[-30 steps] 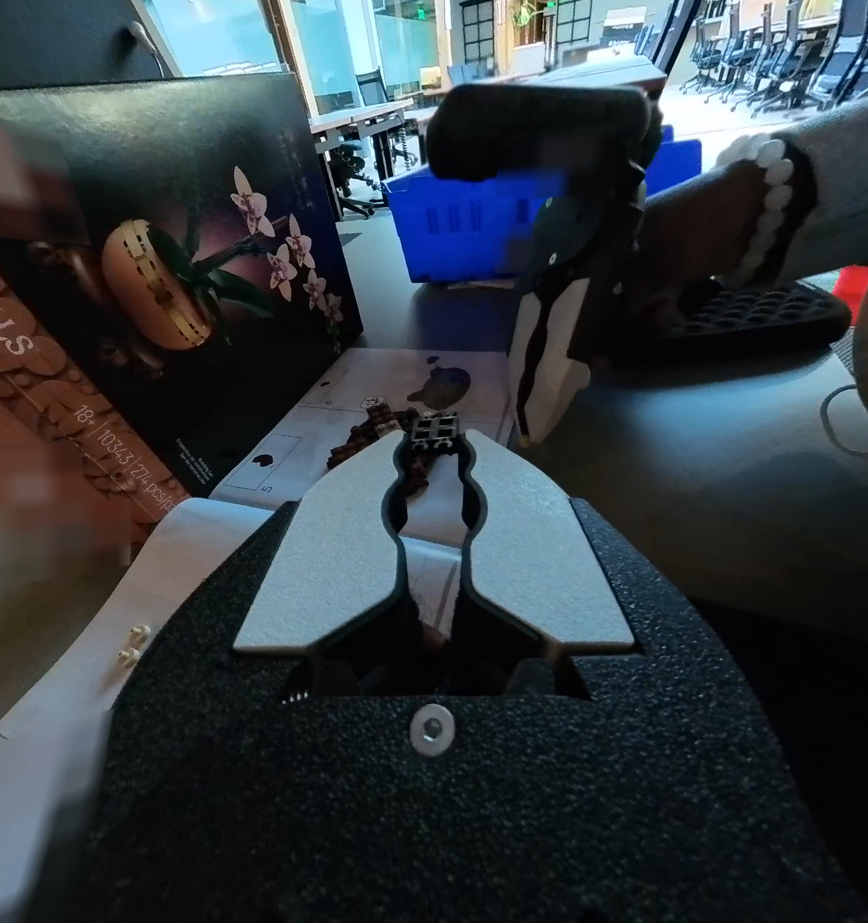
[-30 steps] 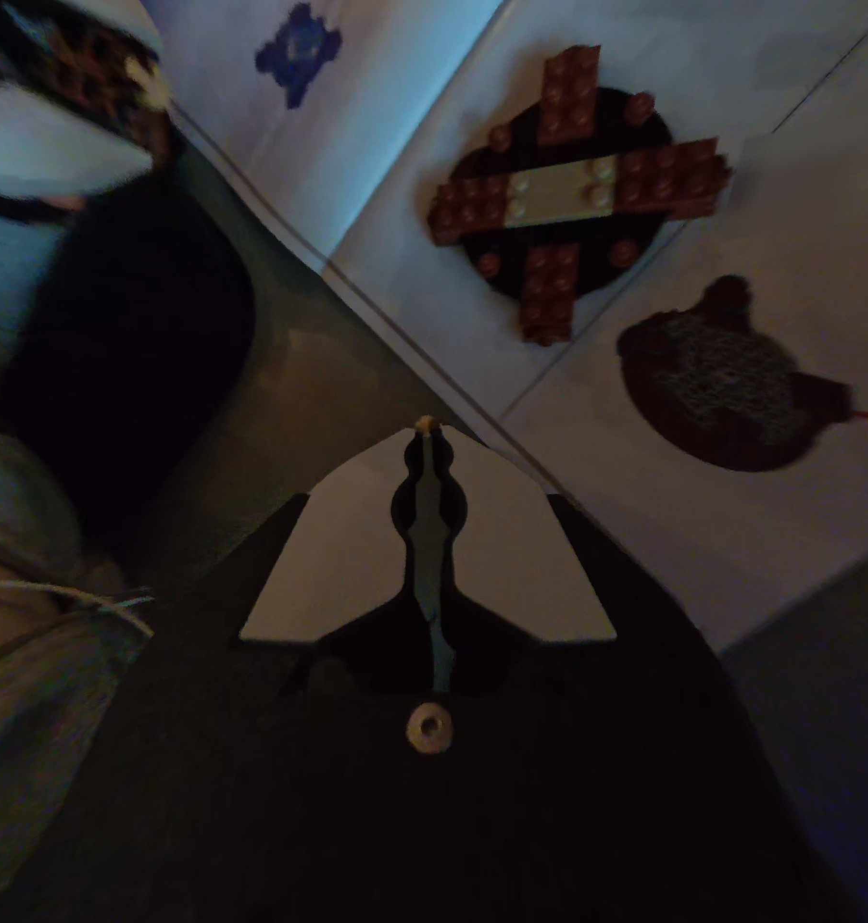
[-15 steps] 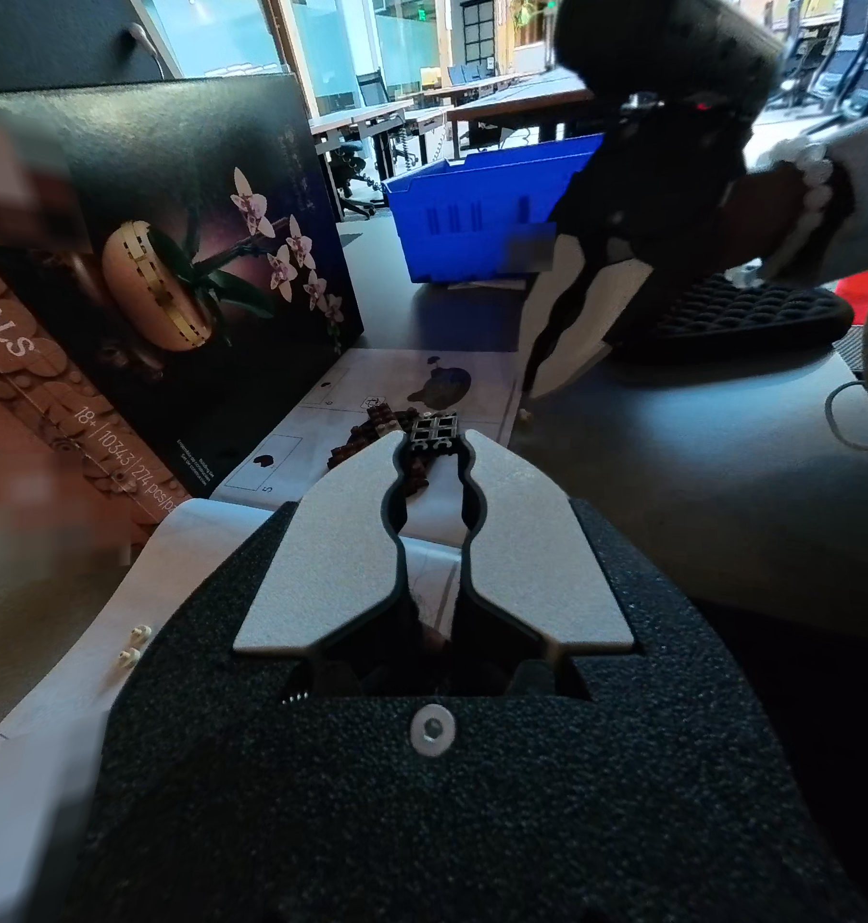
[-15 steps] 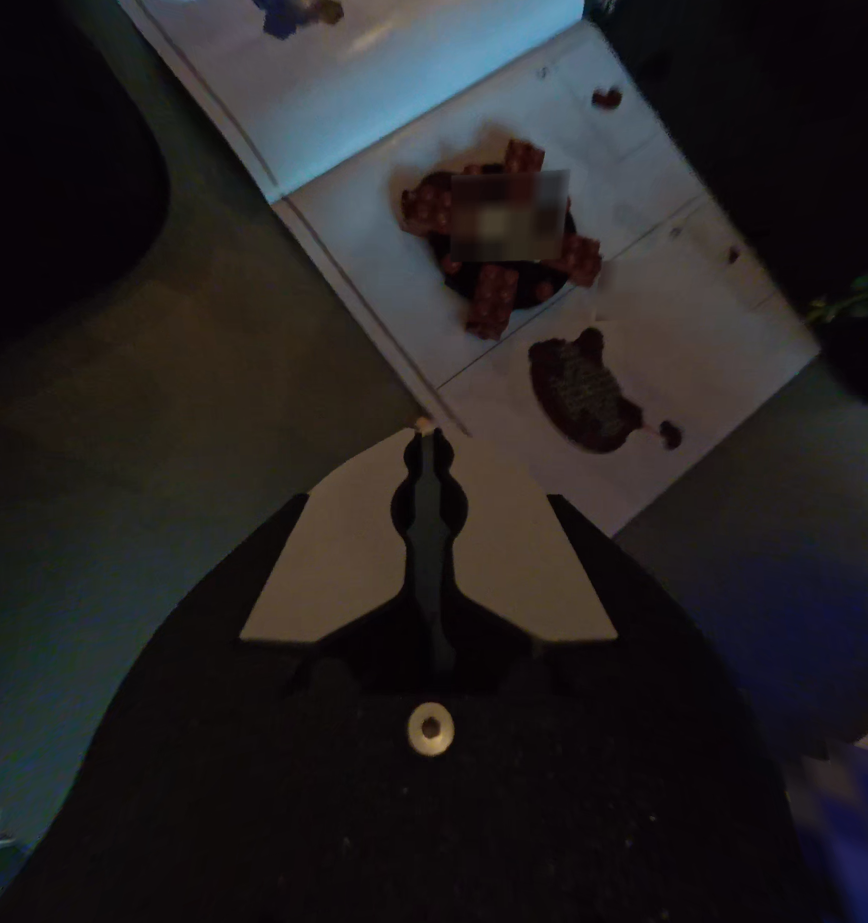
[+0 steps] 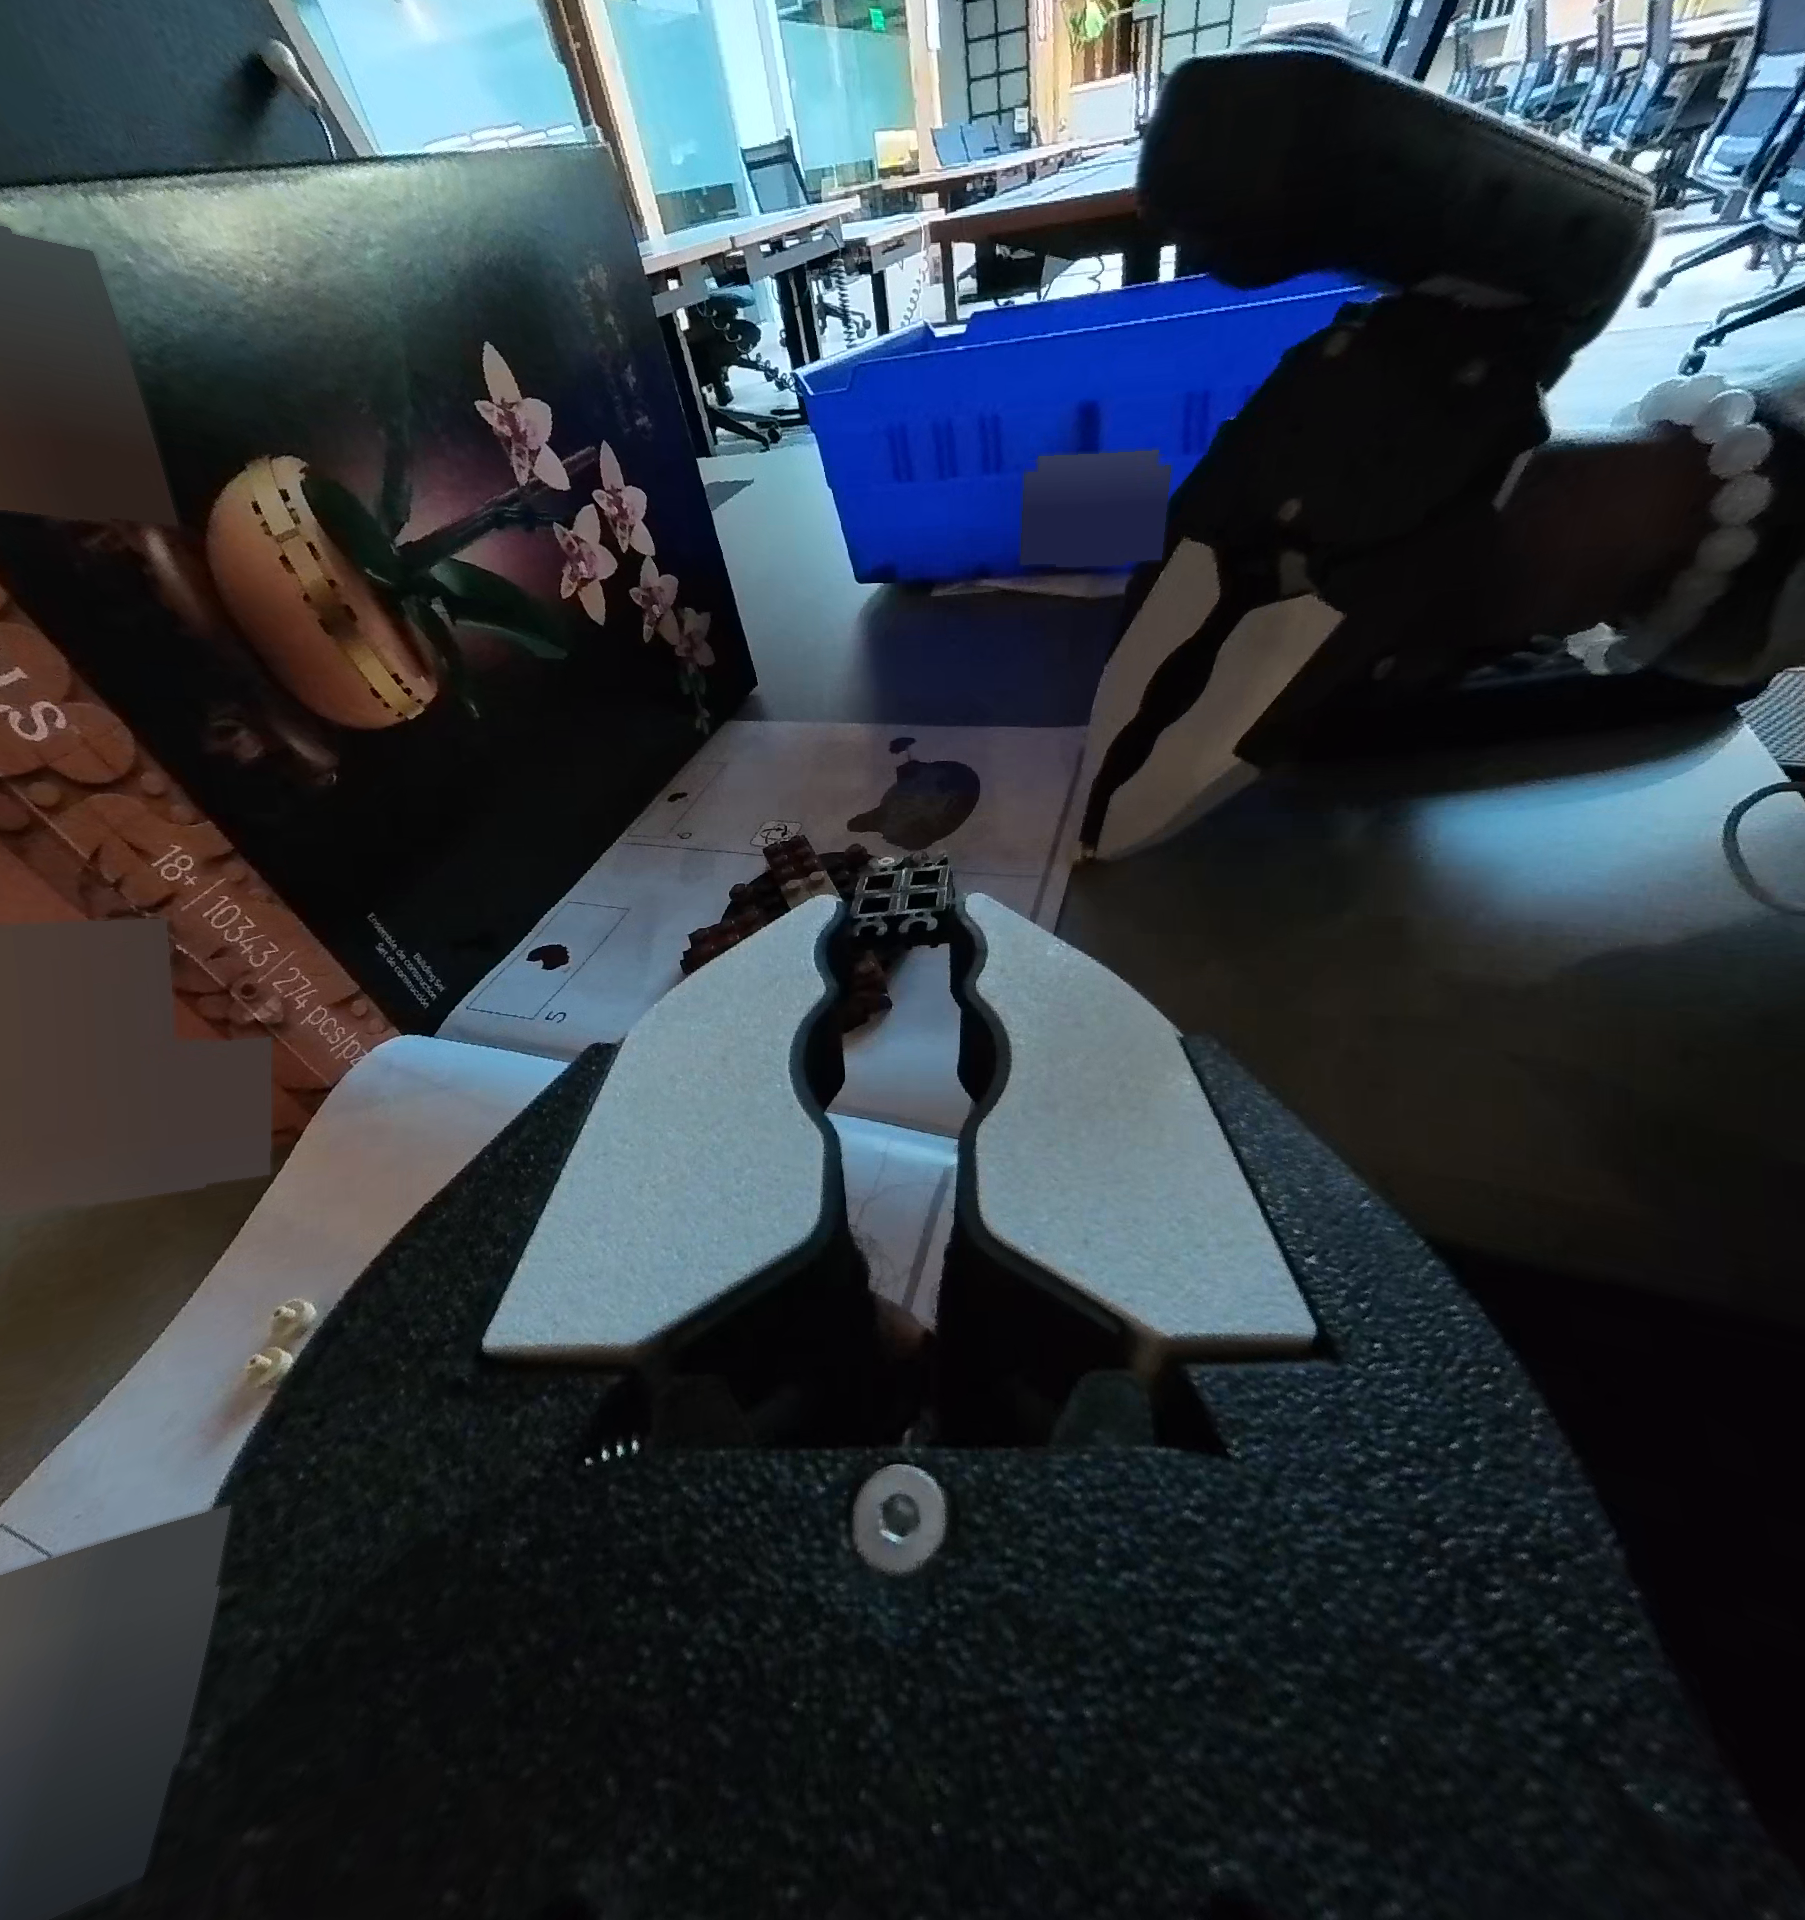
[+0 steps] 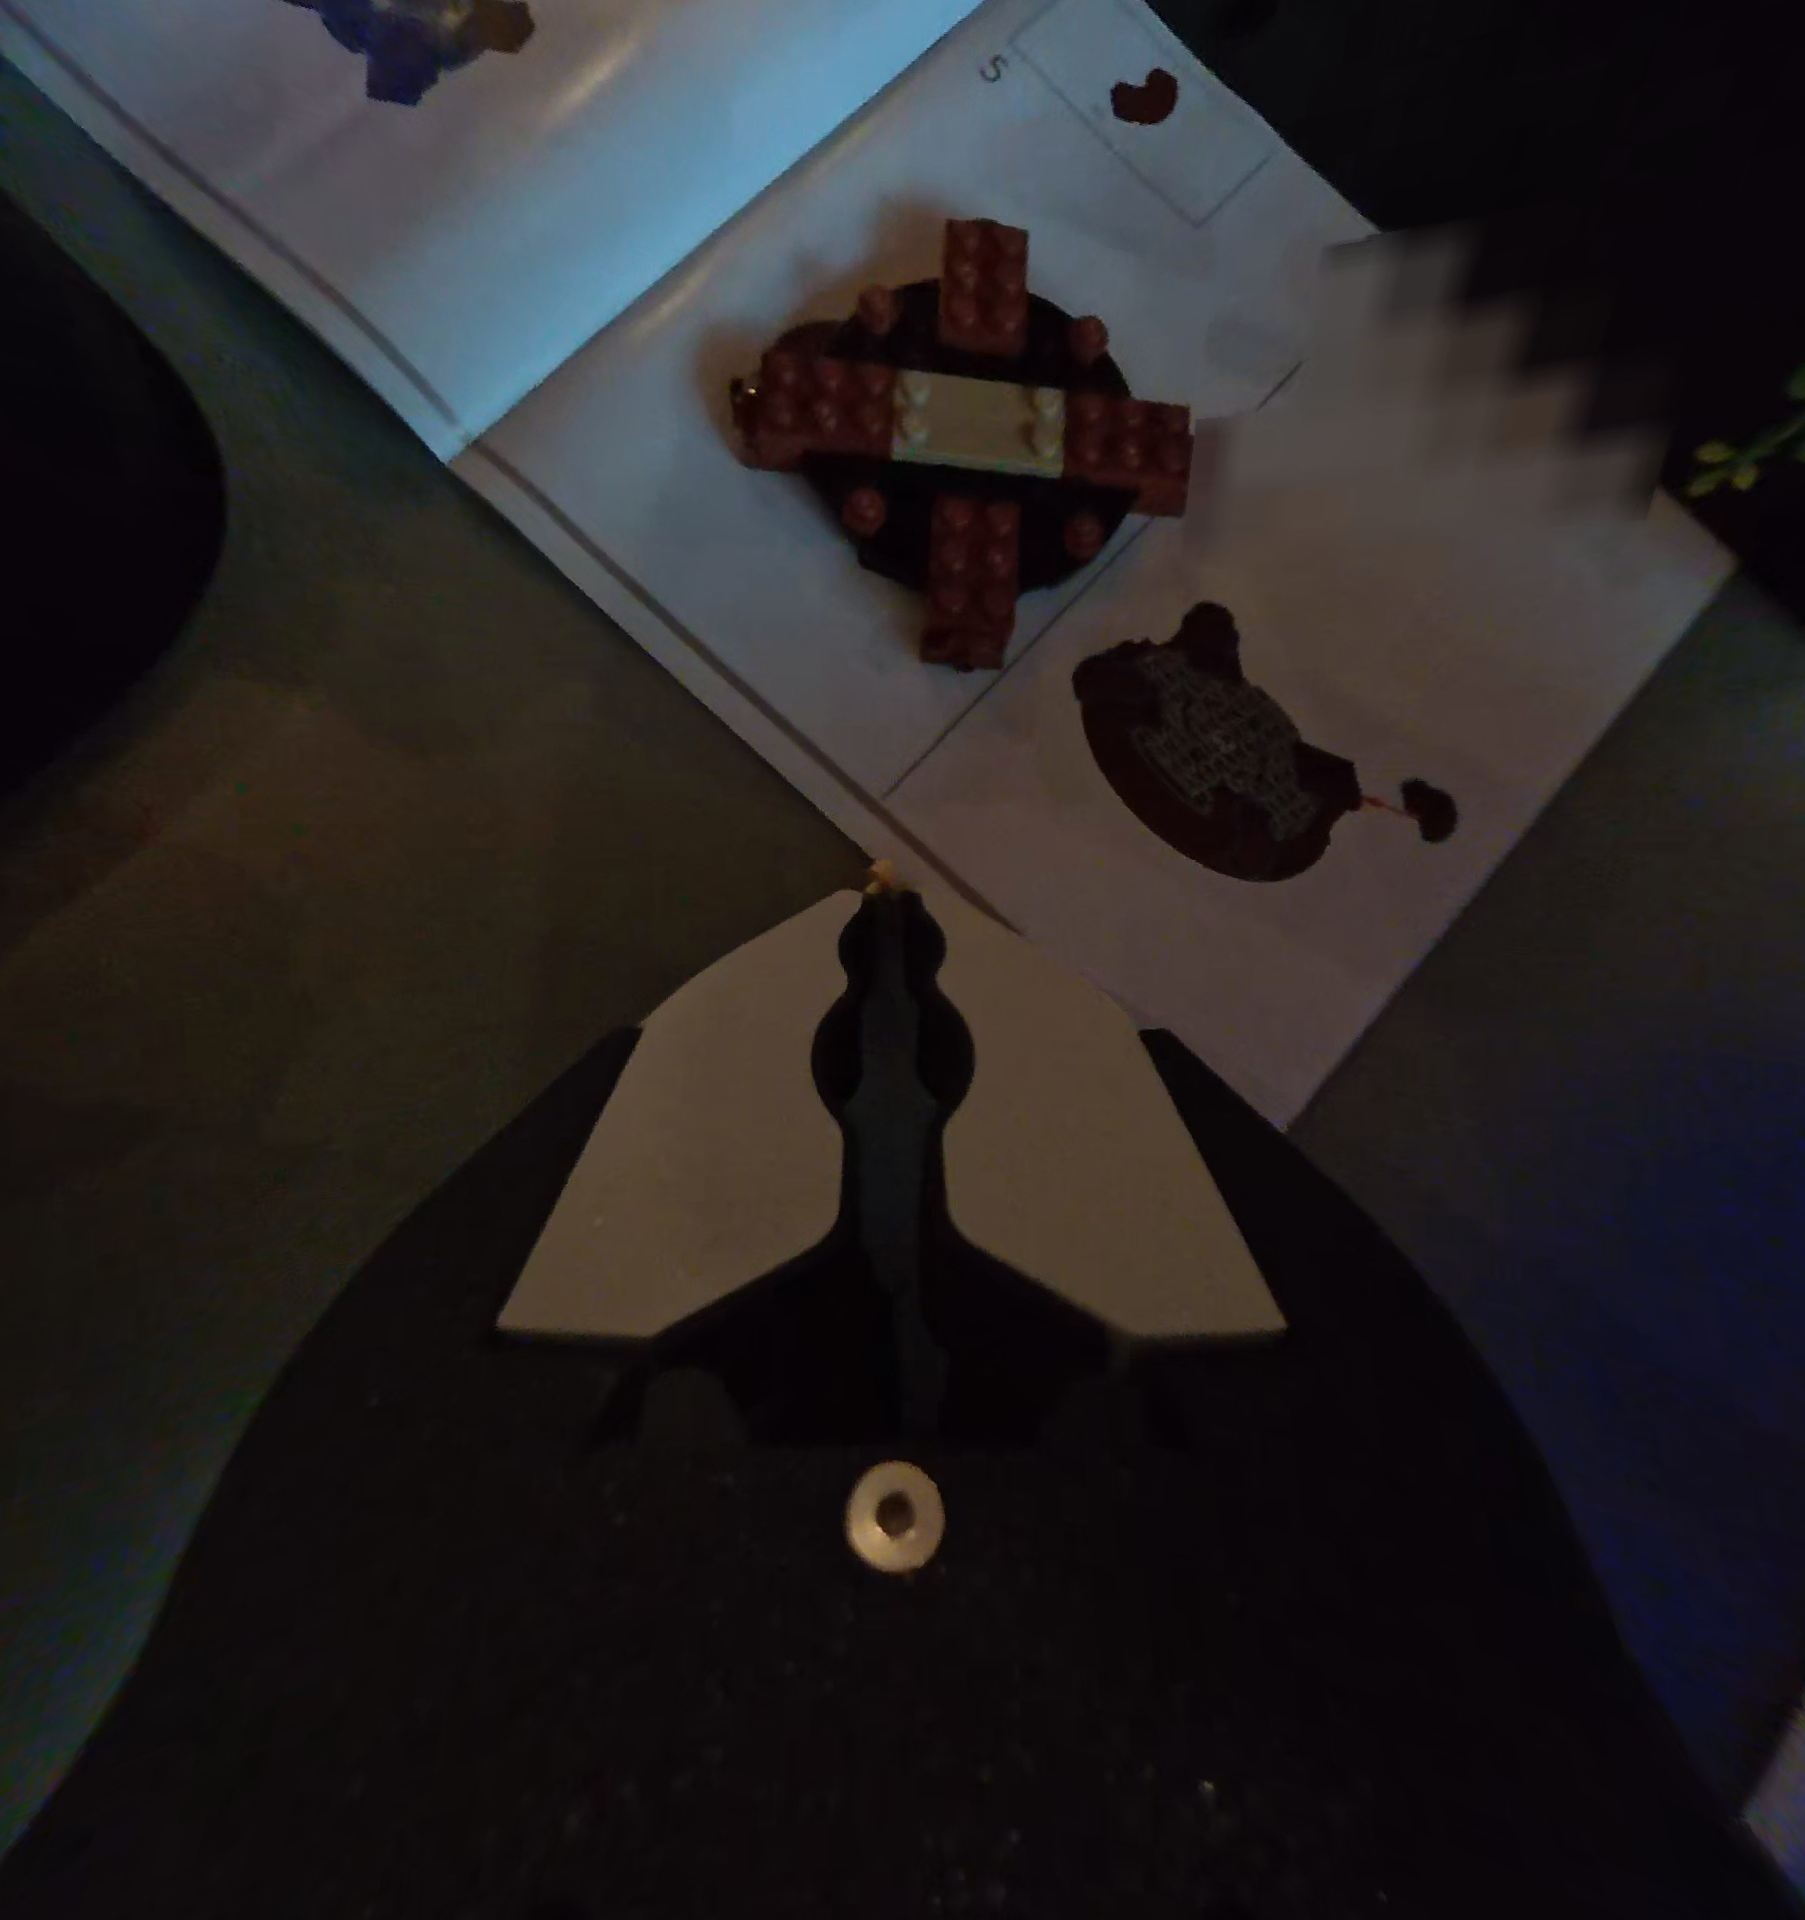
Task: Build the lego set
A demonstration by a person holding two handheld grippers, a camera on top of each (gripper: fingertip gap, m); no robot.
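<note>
My left gripper (image 5: 903, 935) is shut on a small black brick piece with square openings (image 5: 903, 896) and holds it low over an open instruction booklet (image 5: 991, 842). Just beyond its tips, a brown cross-shaped brick assembly (image 5: 773, 904) with a tan plate in the middle lies on the booklet; it also shows in the right wrist view (image 6: 971, 436). My right gripper (image 6: 885, 906) is shut on a tiny cream piece (image 6: 881, 878) that sticks out of its tips, above the booklet's edge (image 6: 939, 883). It also shows in the left wrist view (image 5: 1090, 847), pointing down.
A dark box with an orchid picture (image 5: 378, 499) stands at the left. A blue bin (image 5: 981, 468) is at the back, and a black studded tray (image 5: 1563, 686) at the right. Two small cream pieces (image 5: 280, 1340) lie on the near page. The table is dark grey (image 6: 358, 831). About 15 cm separates my left fingertips from my right.
The right gripper lifted away half a second ago and has come back down toward the booklet's edge, still shut on the tiny piece. The left gripper and its black piece have not moved.
</note>
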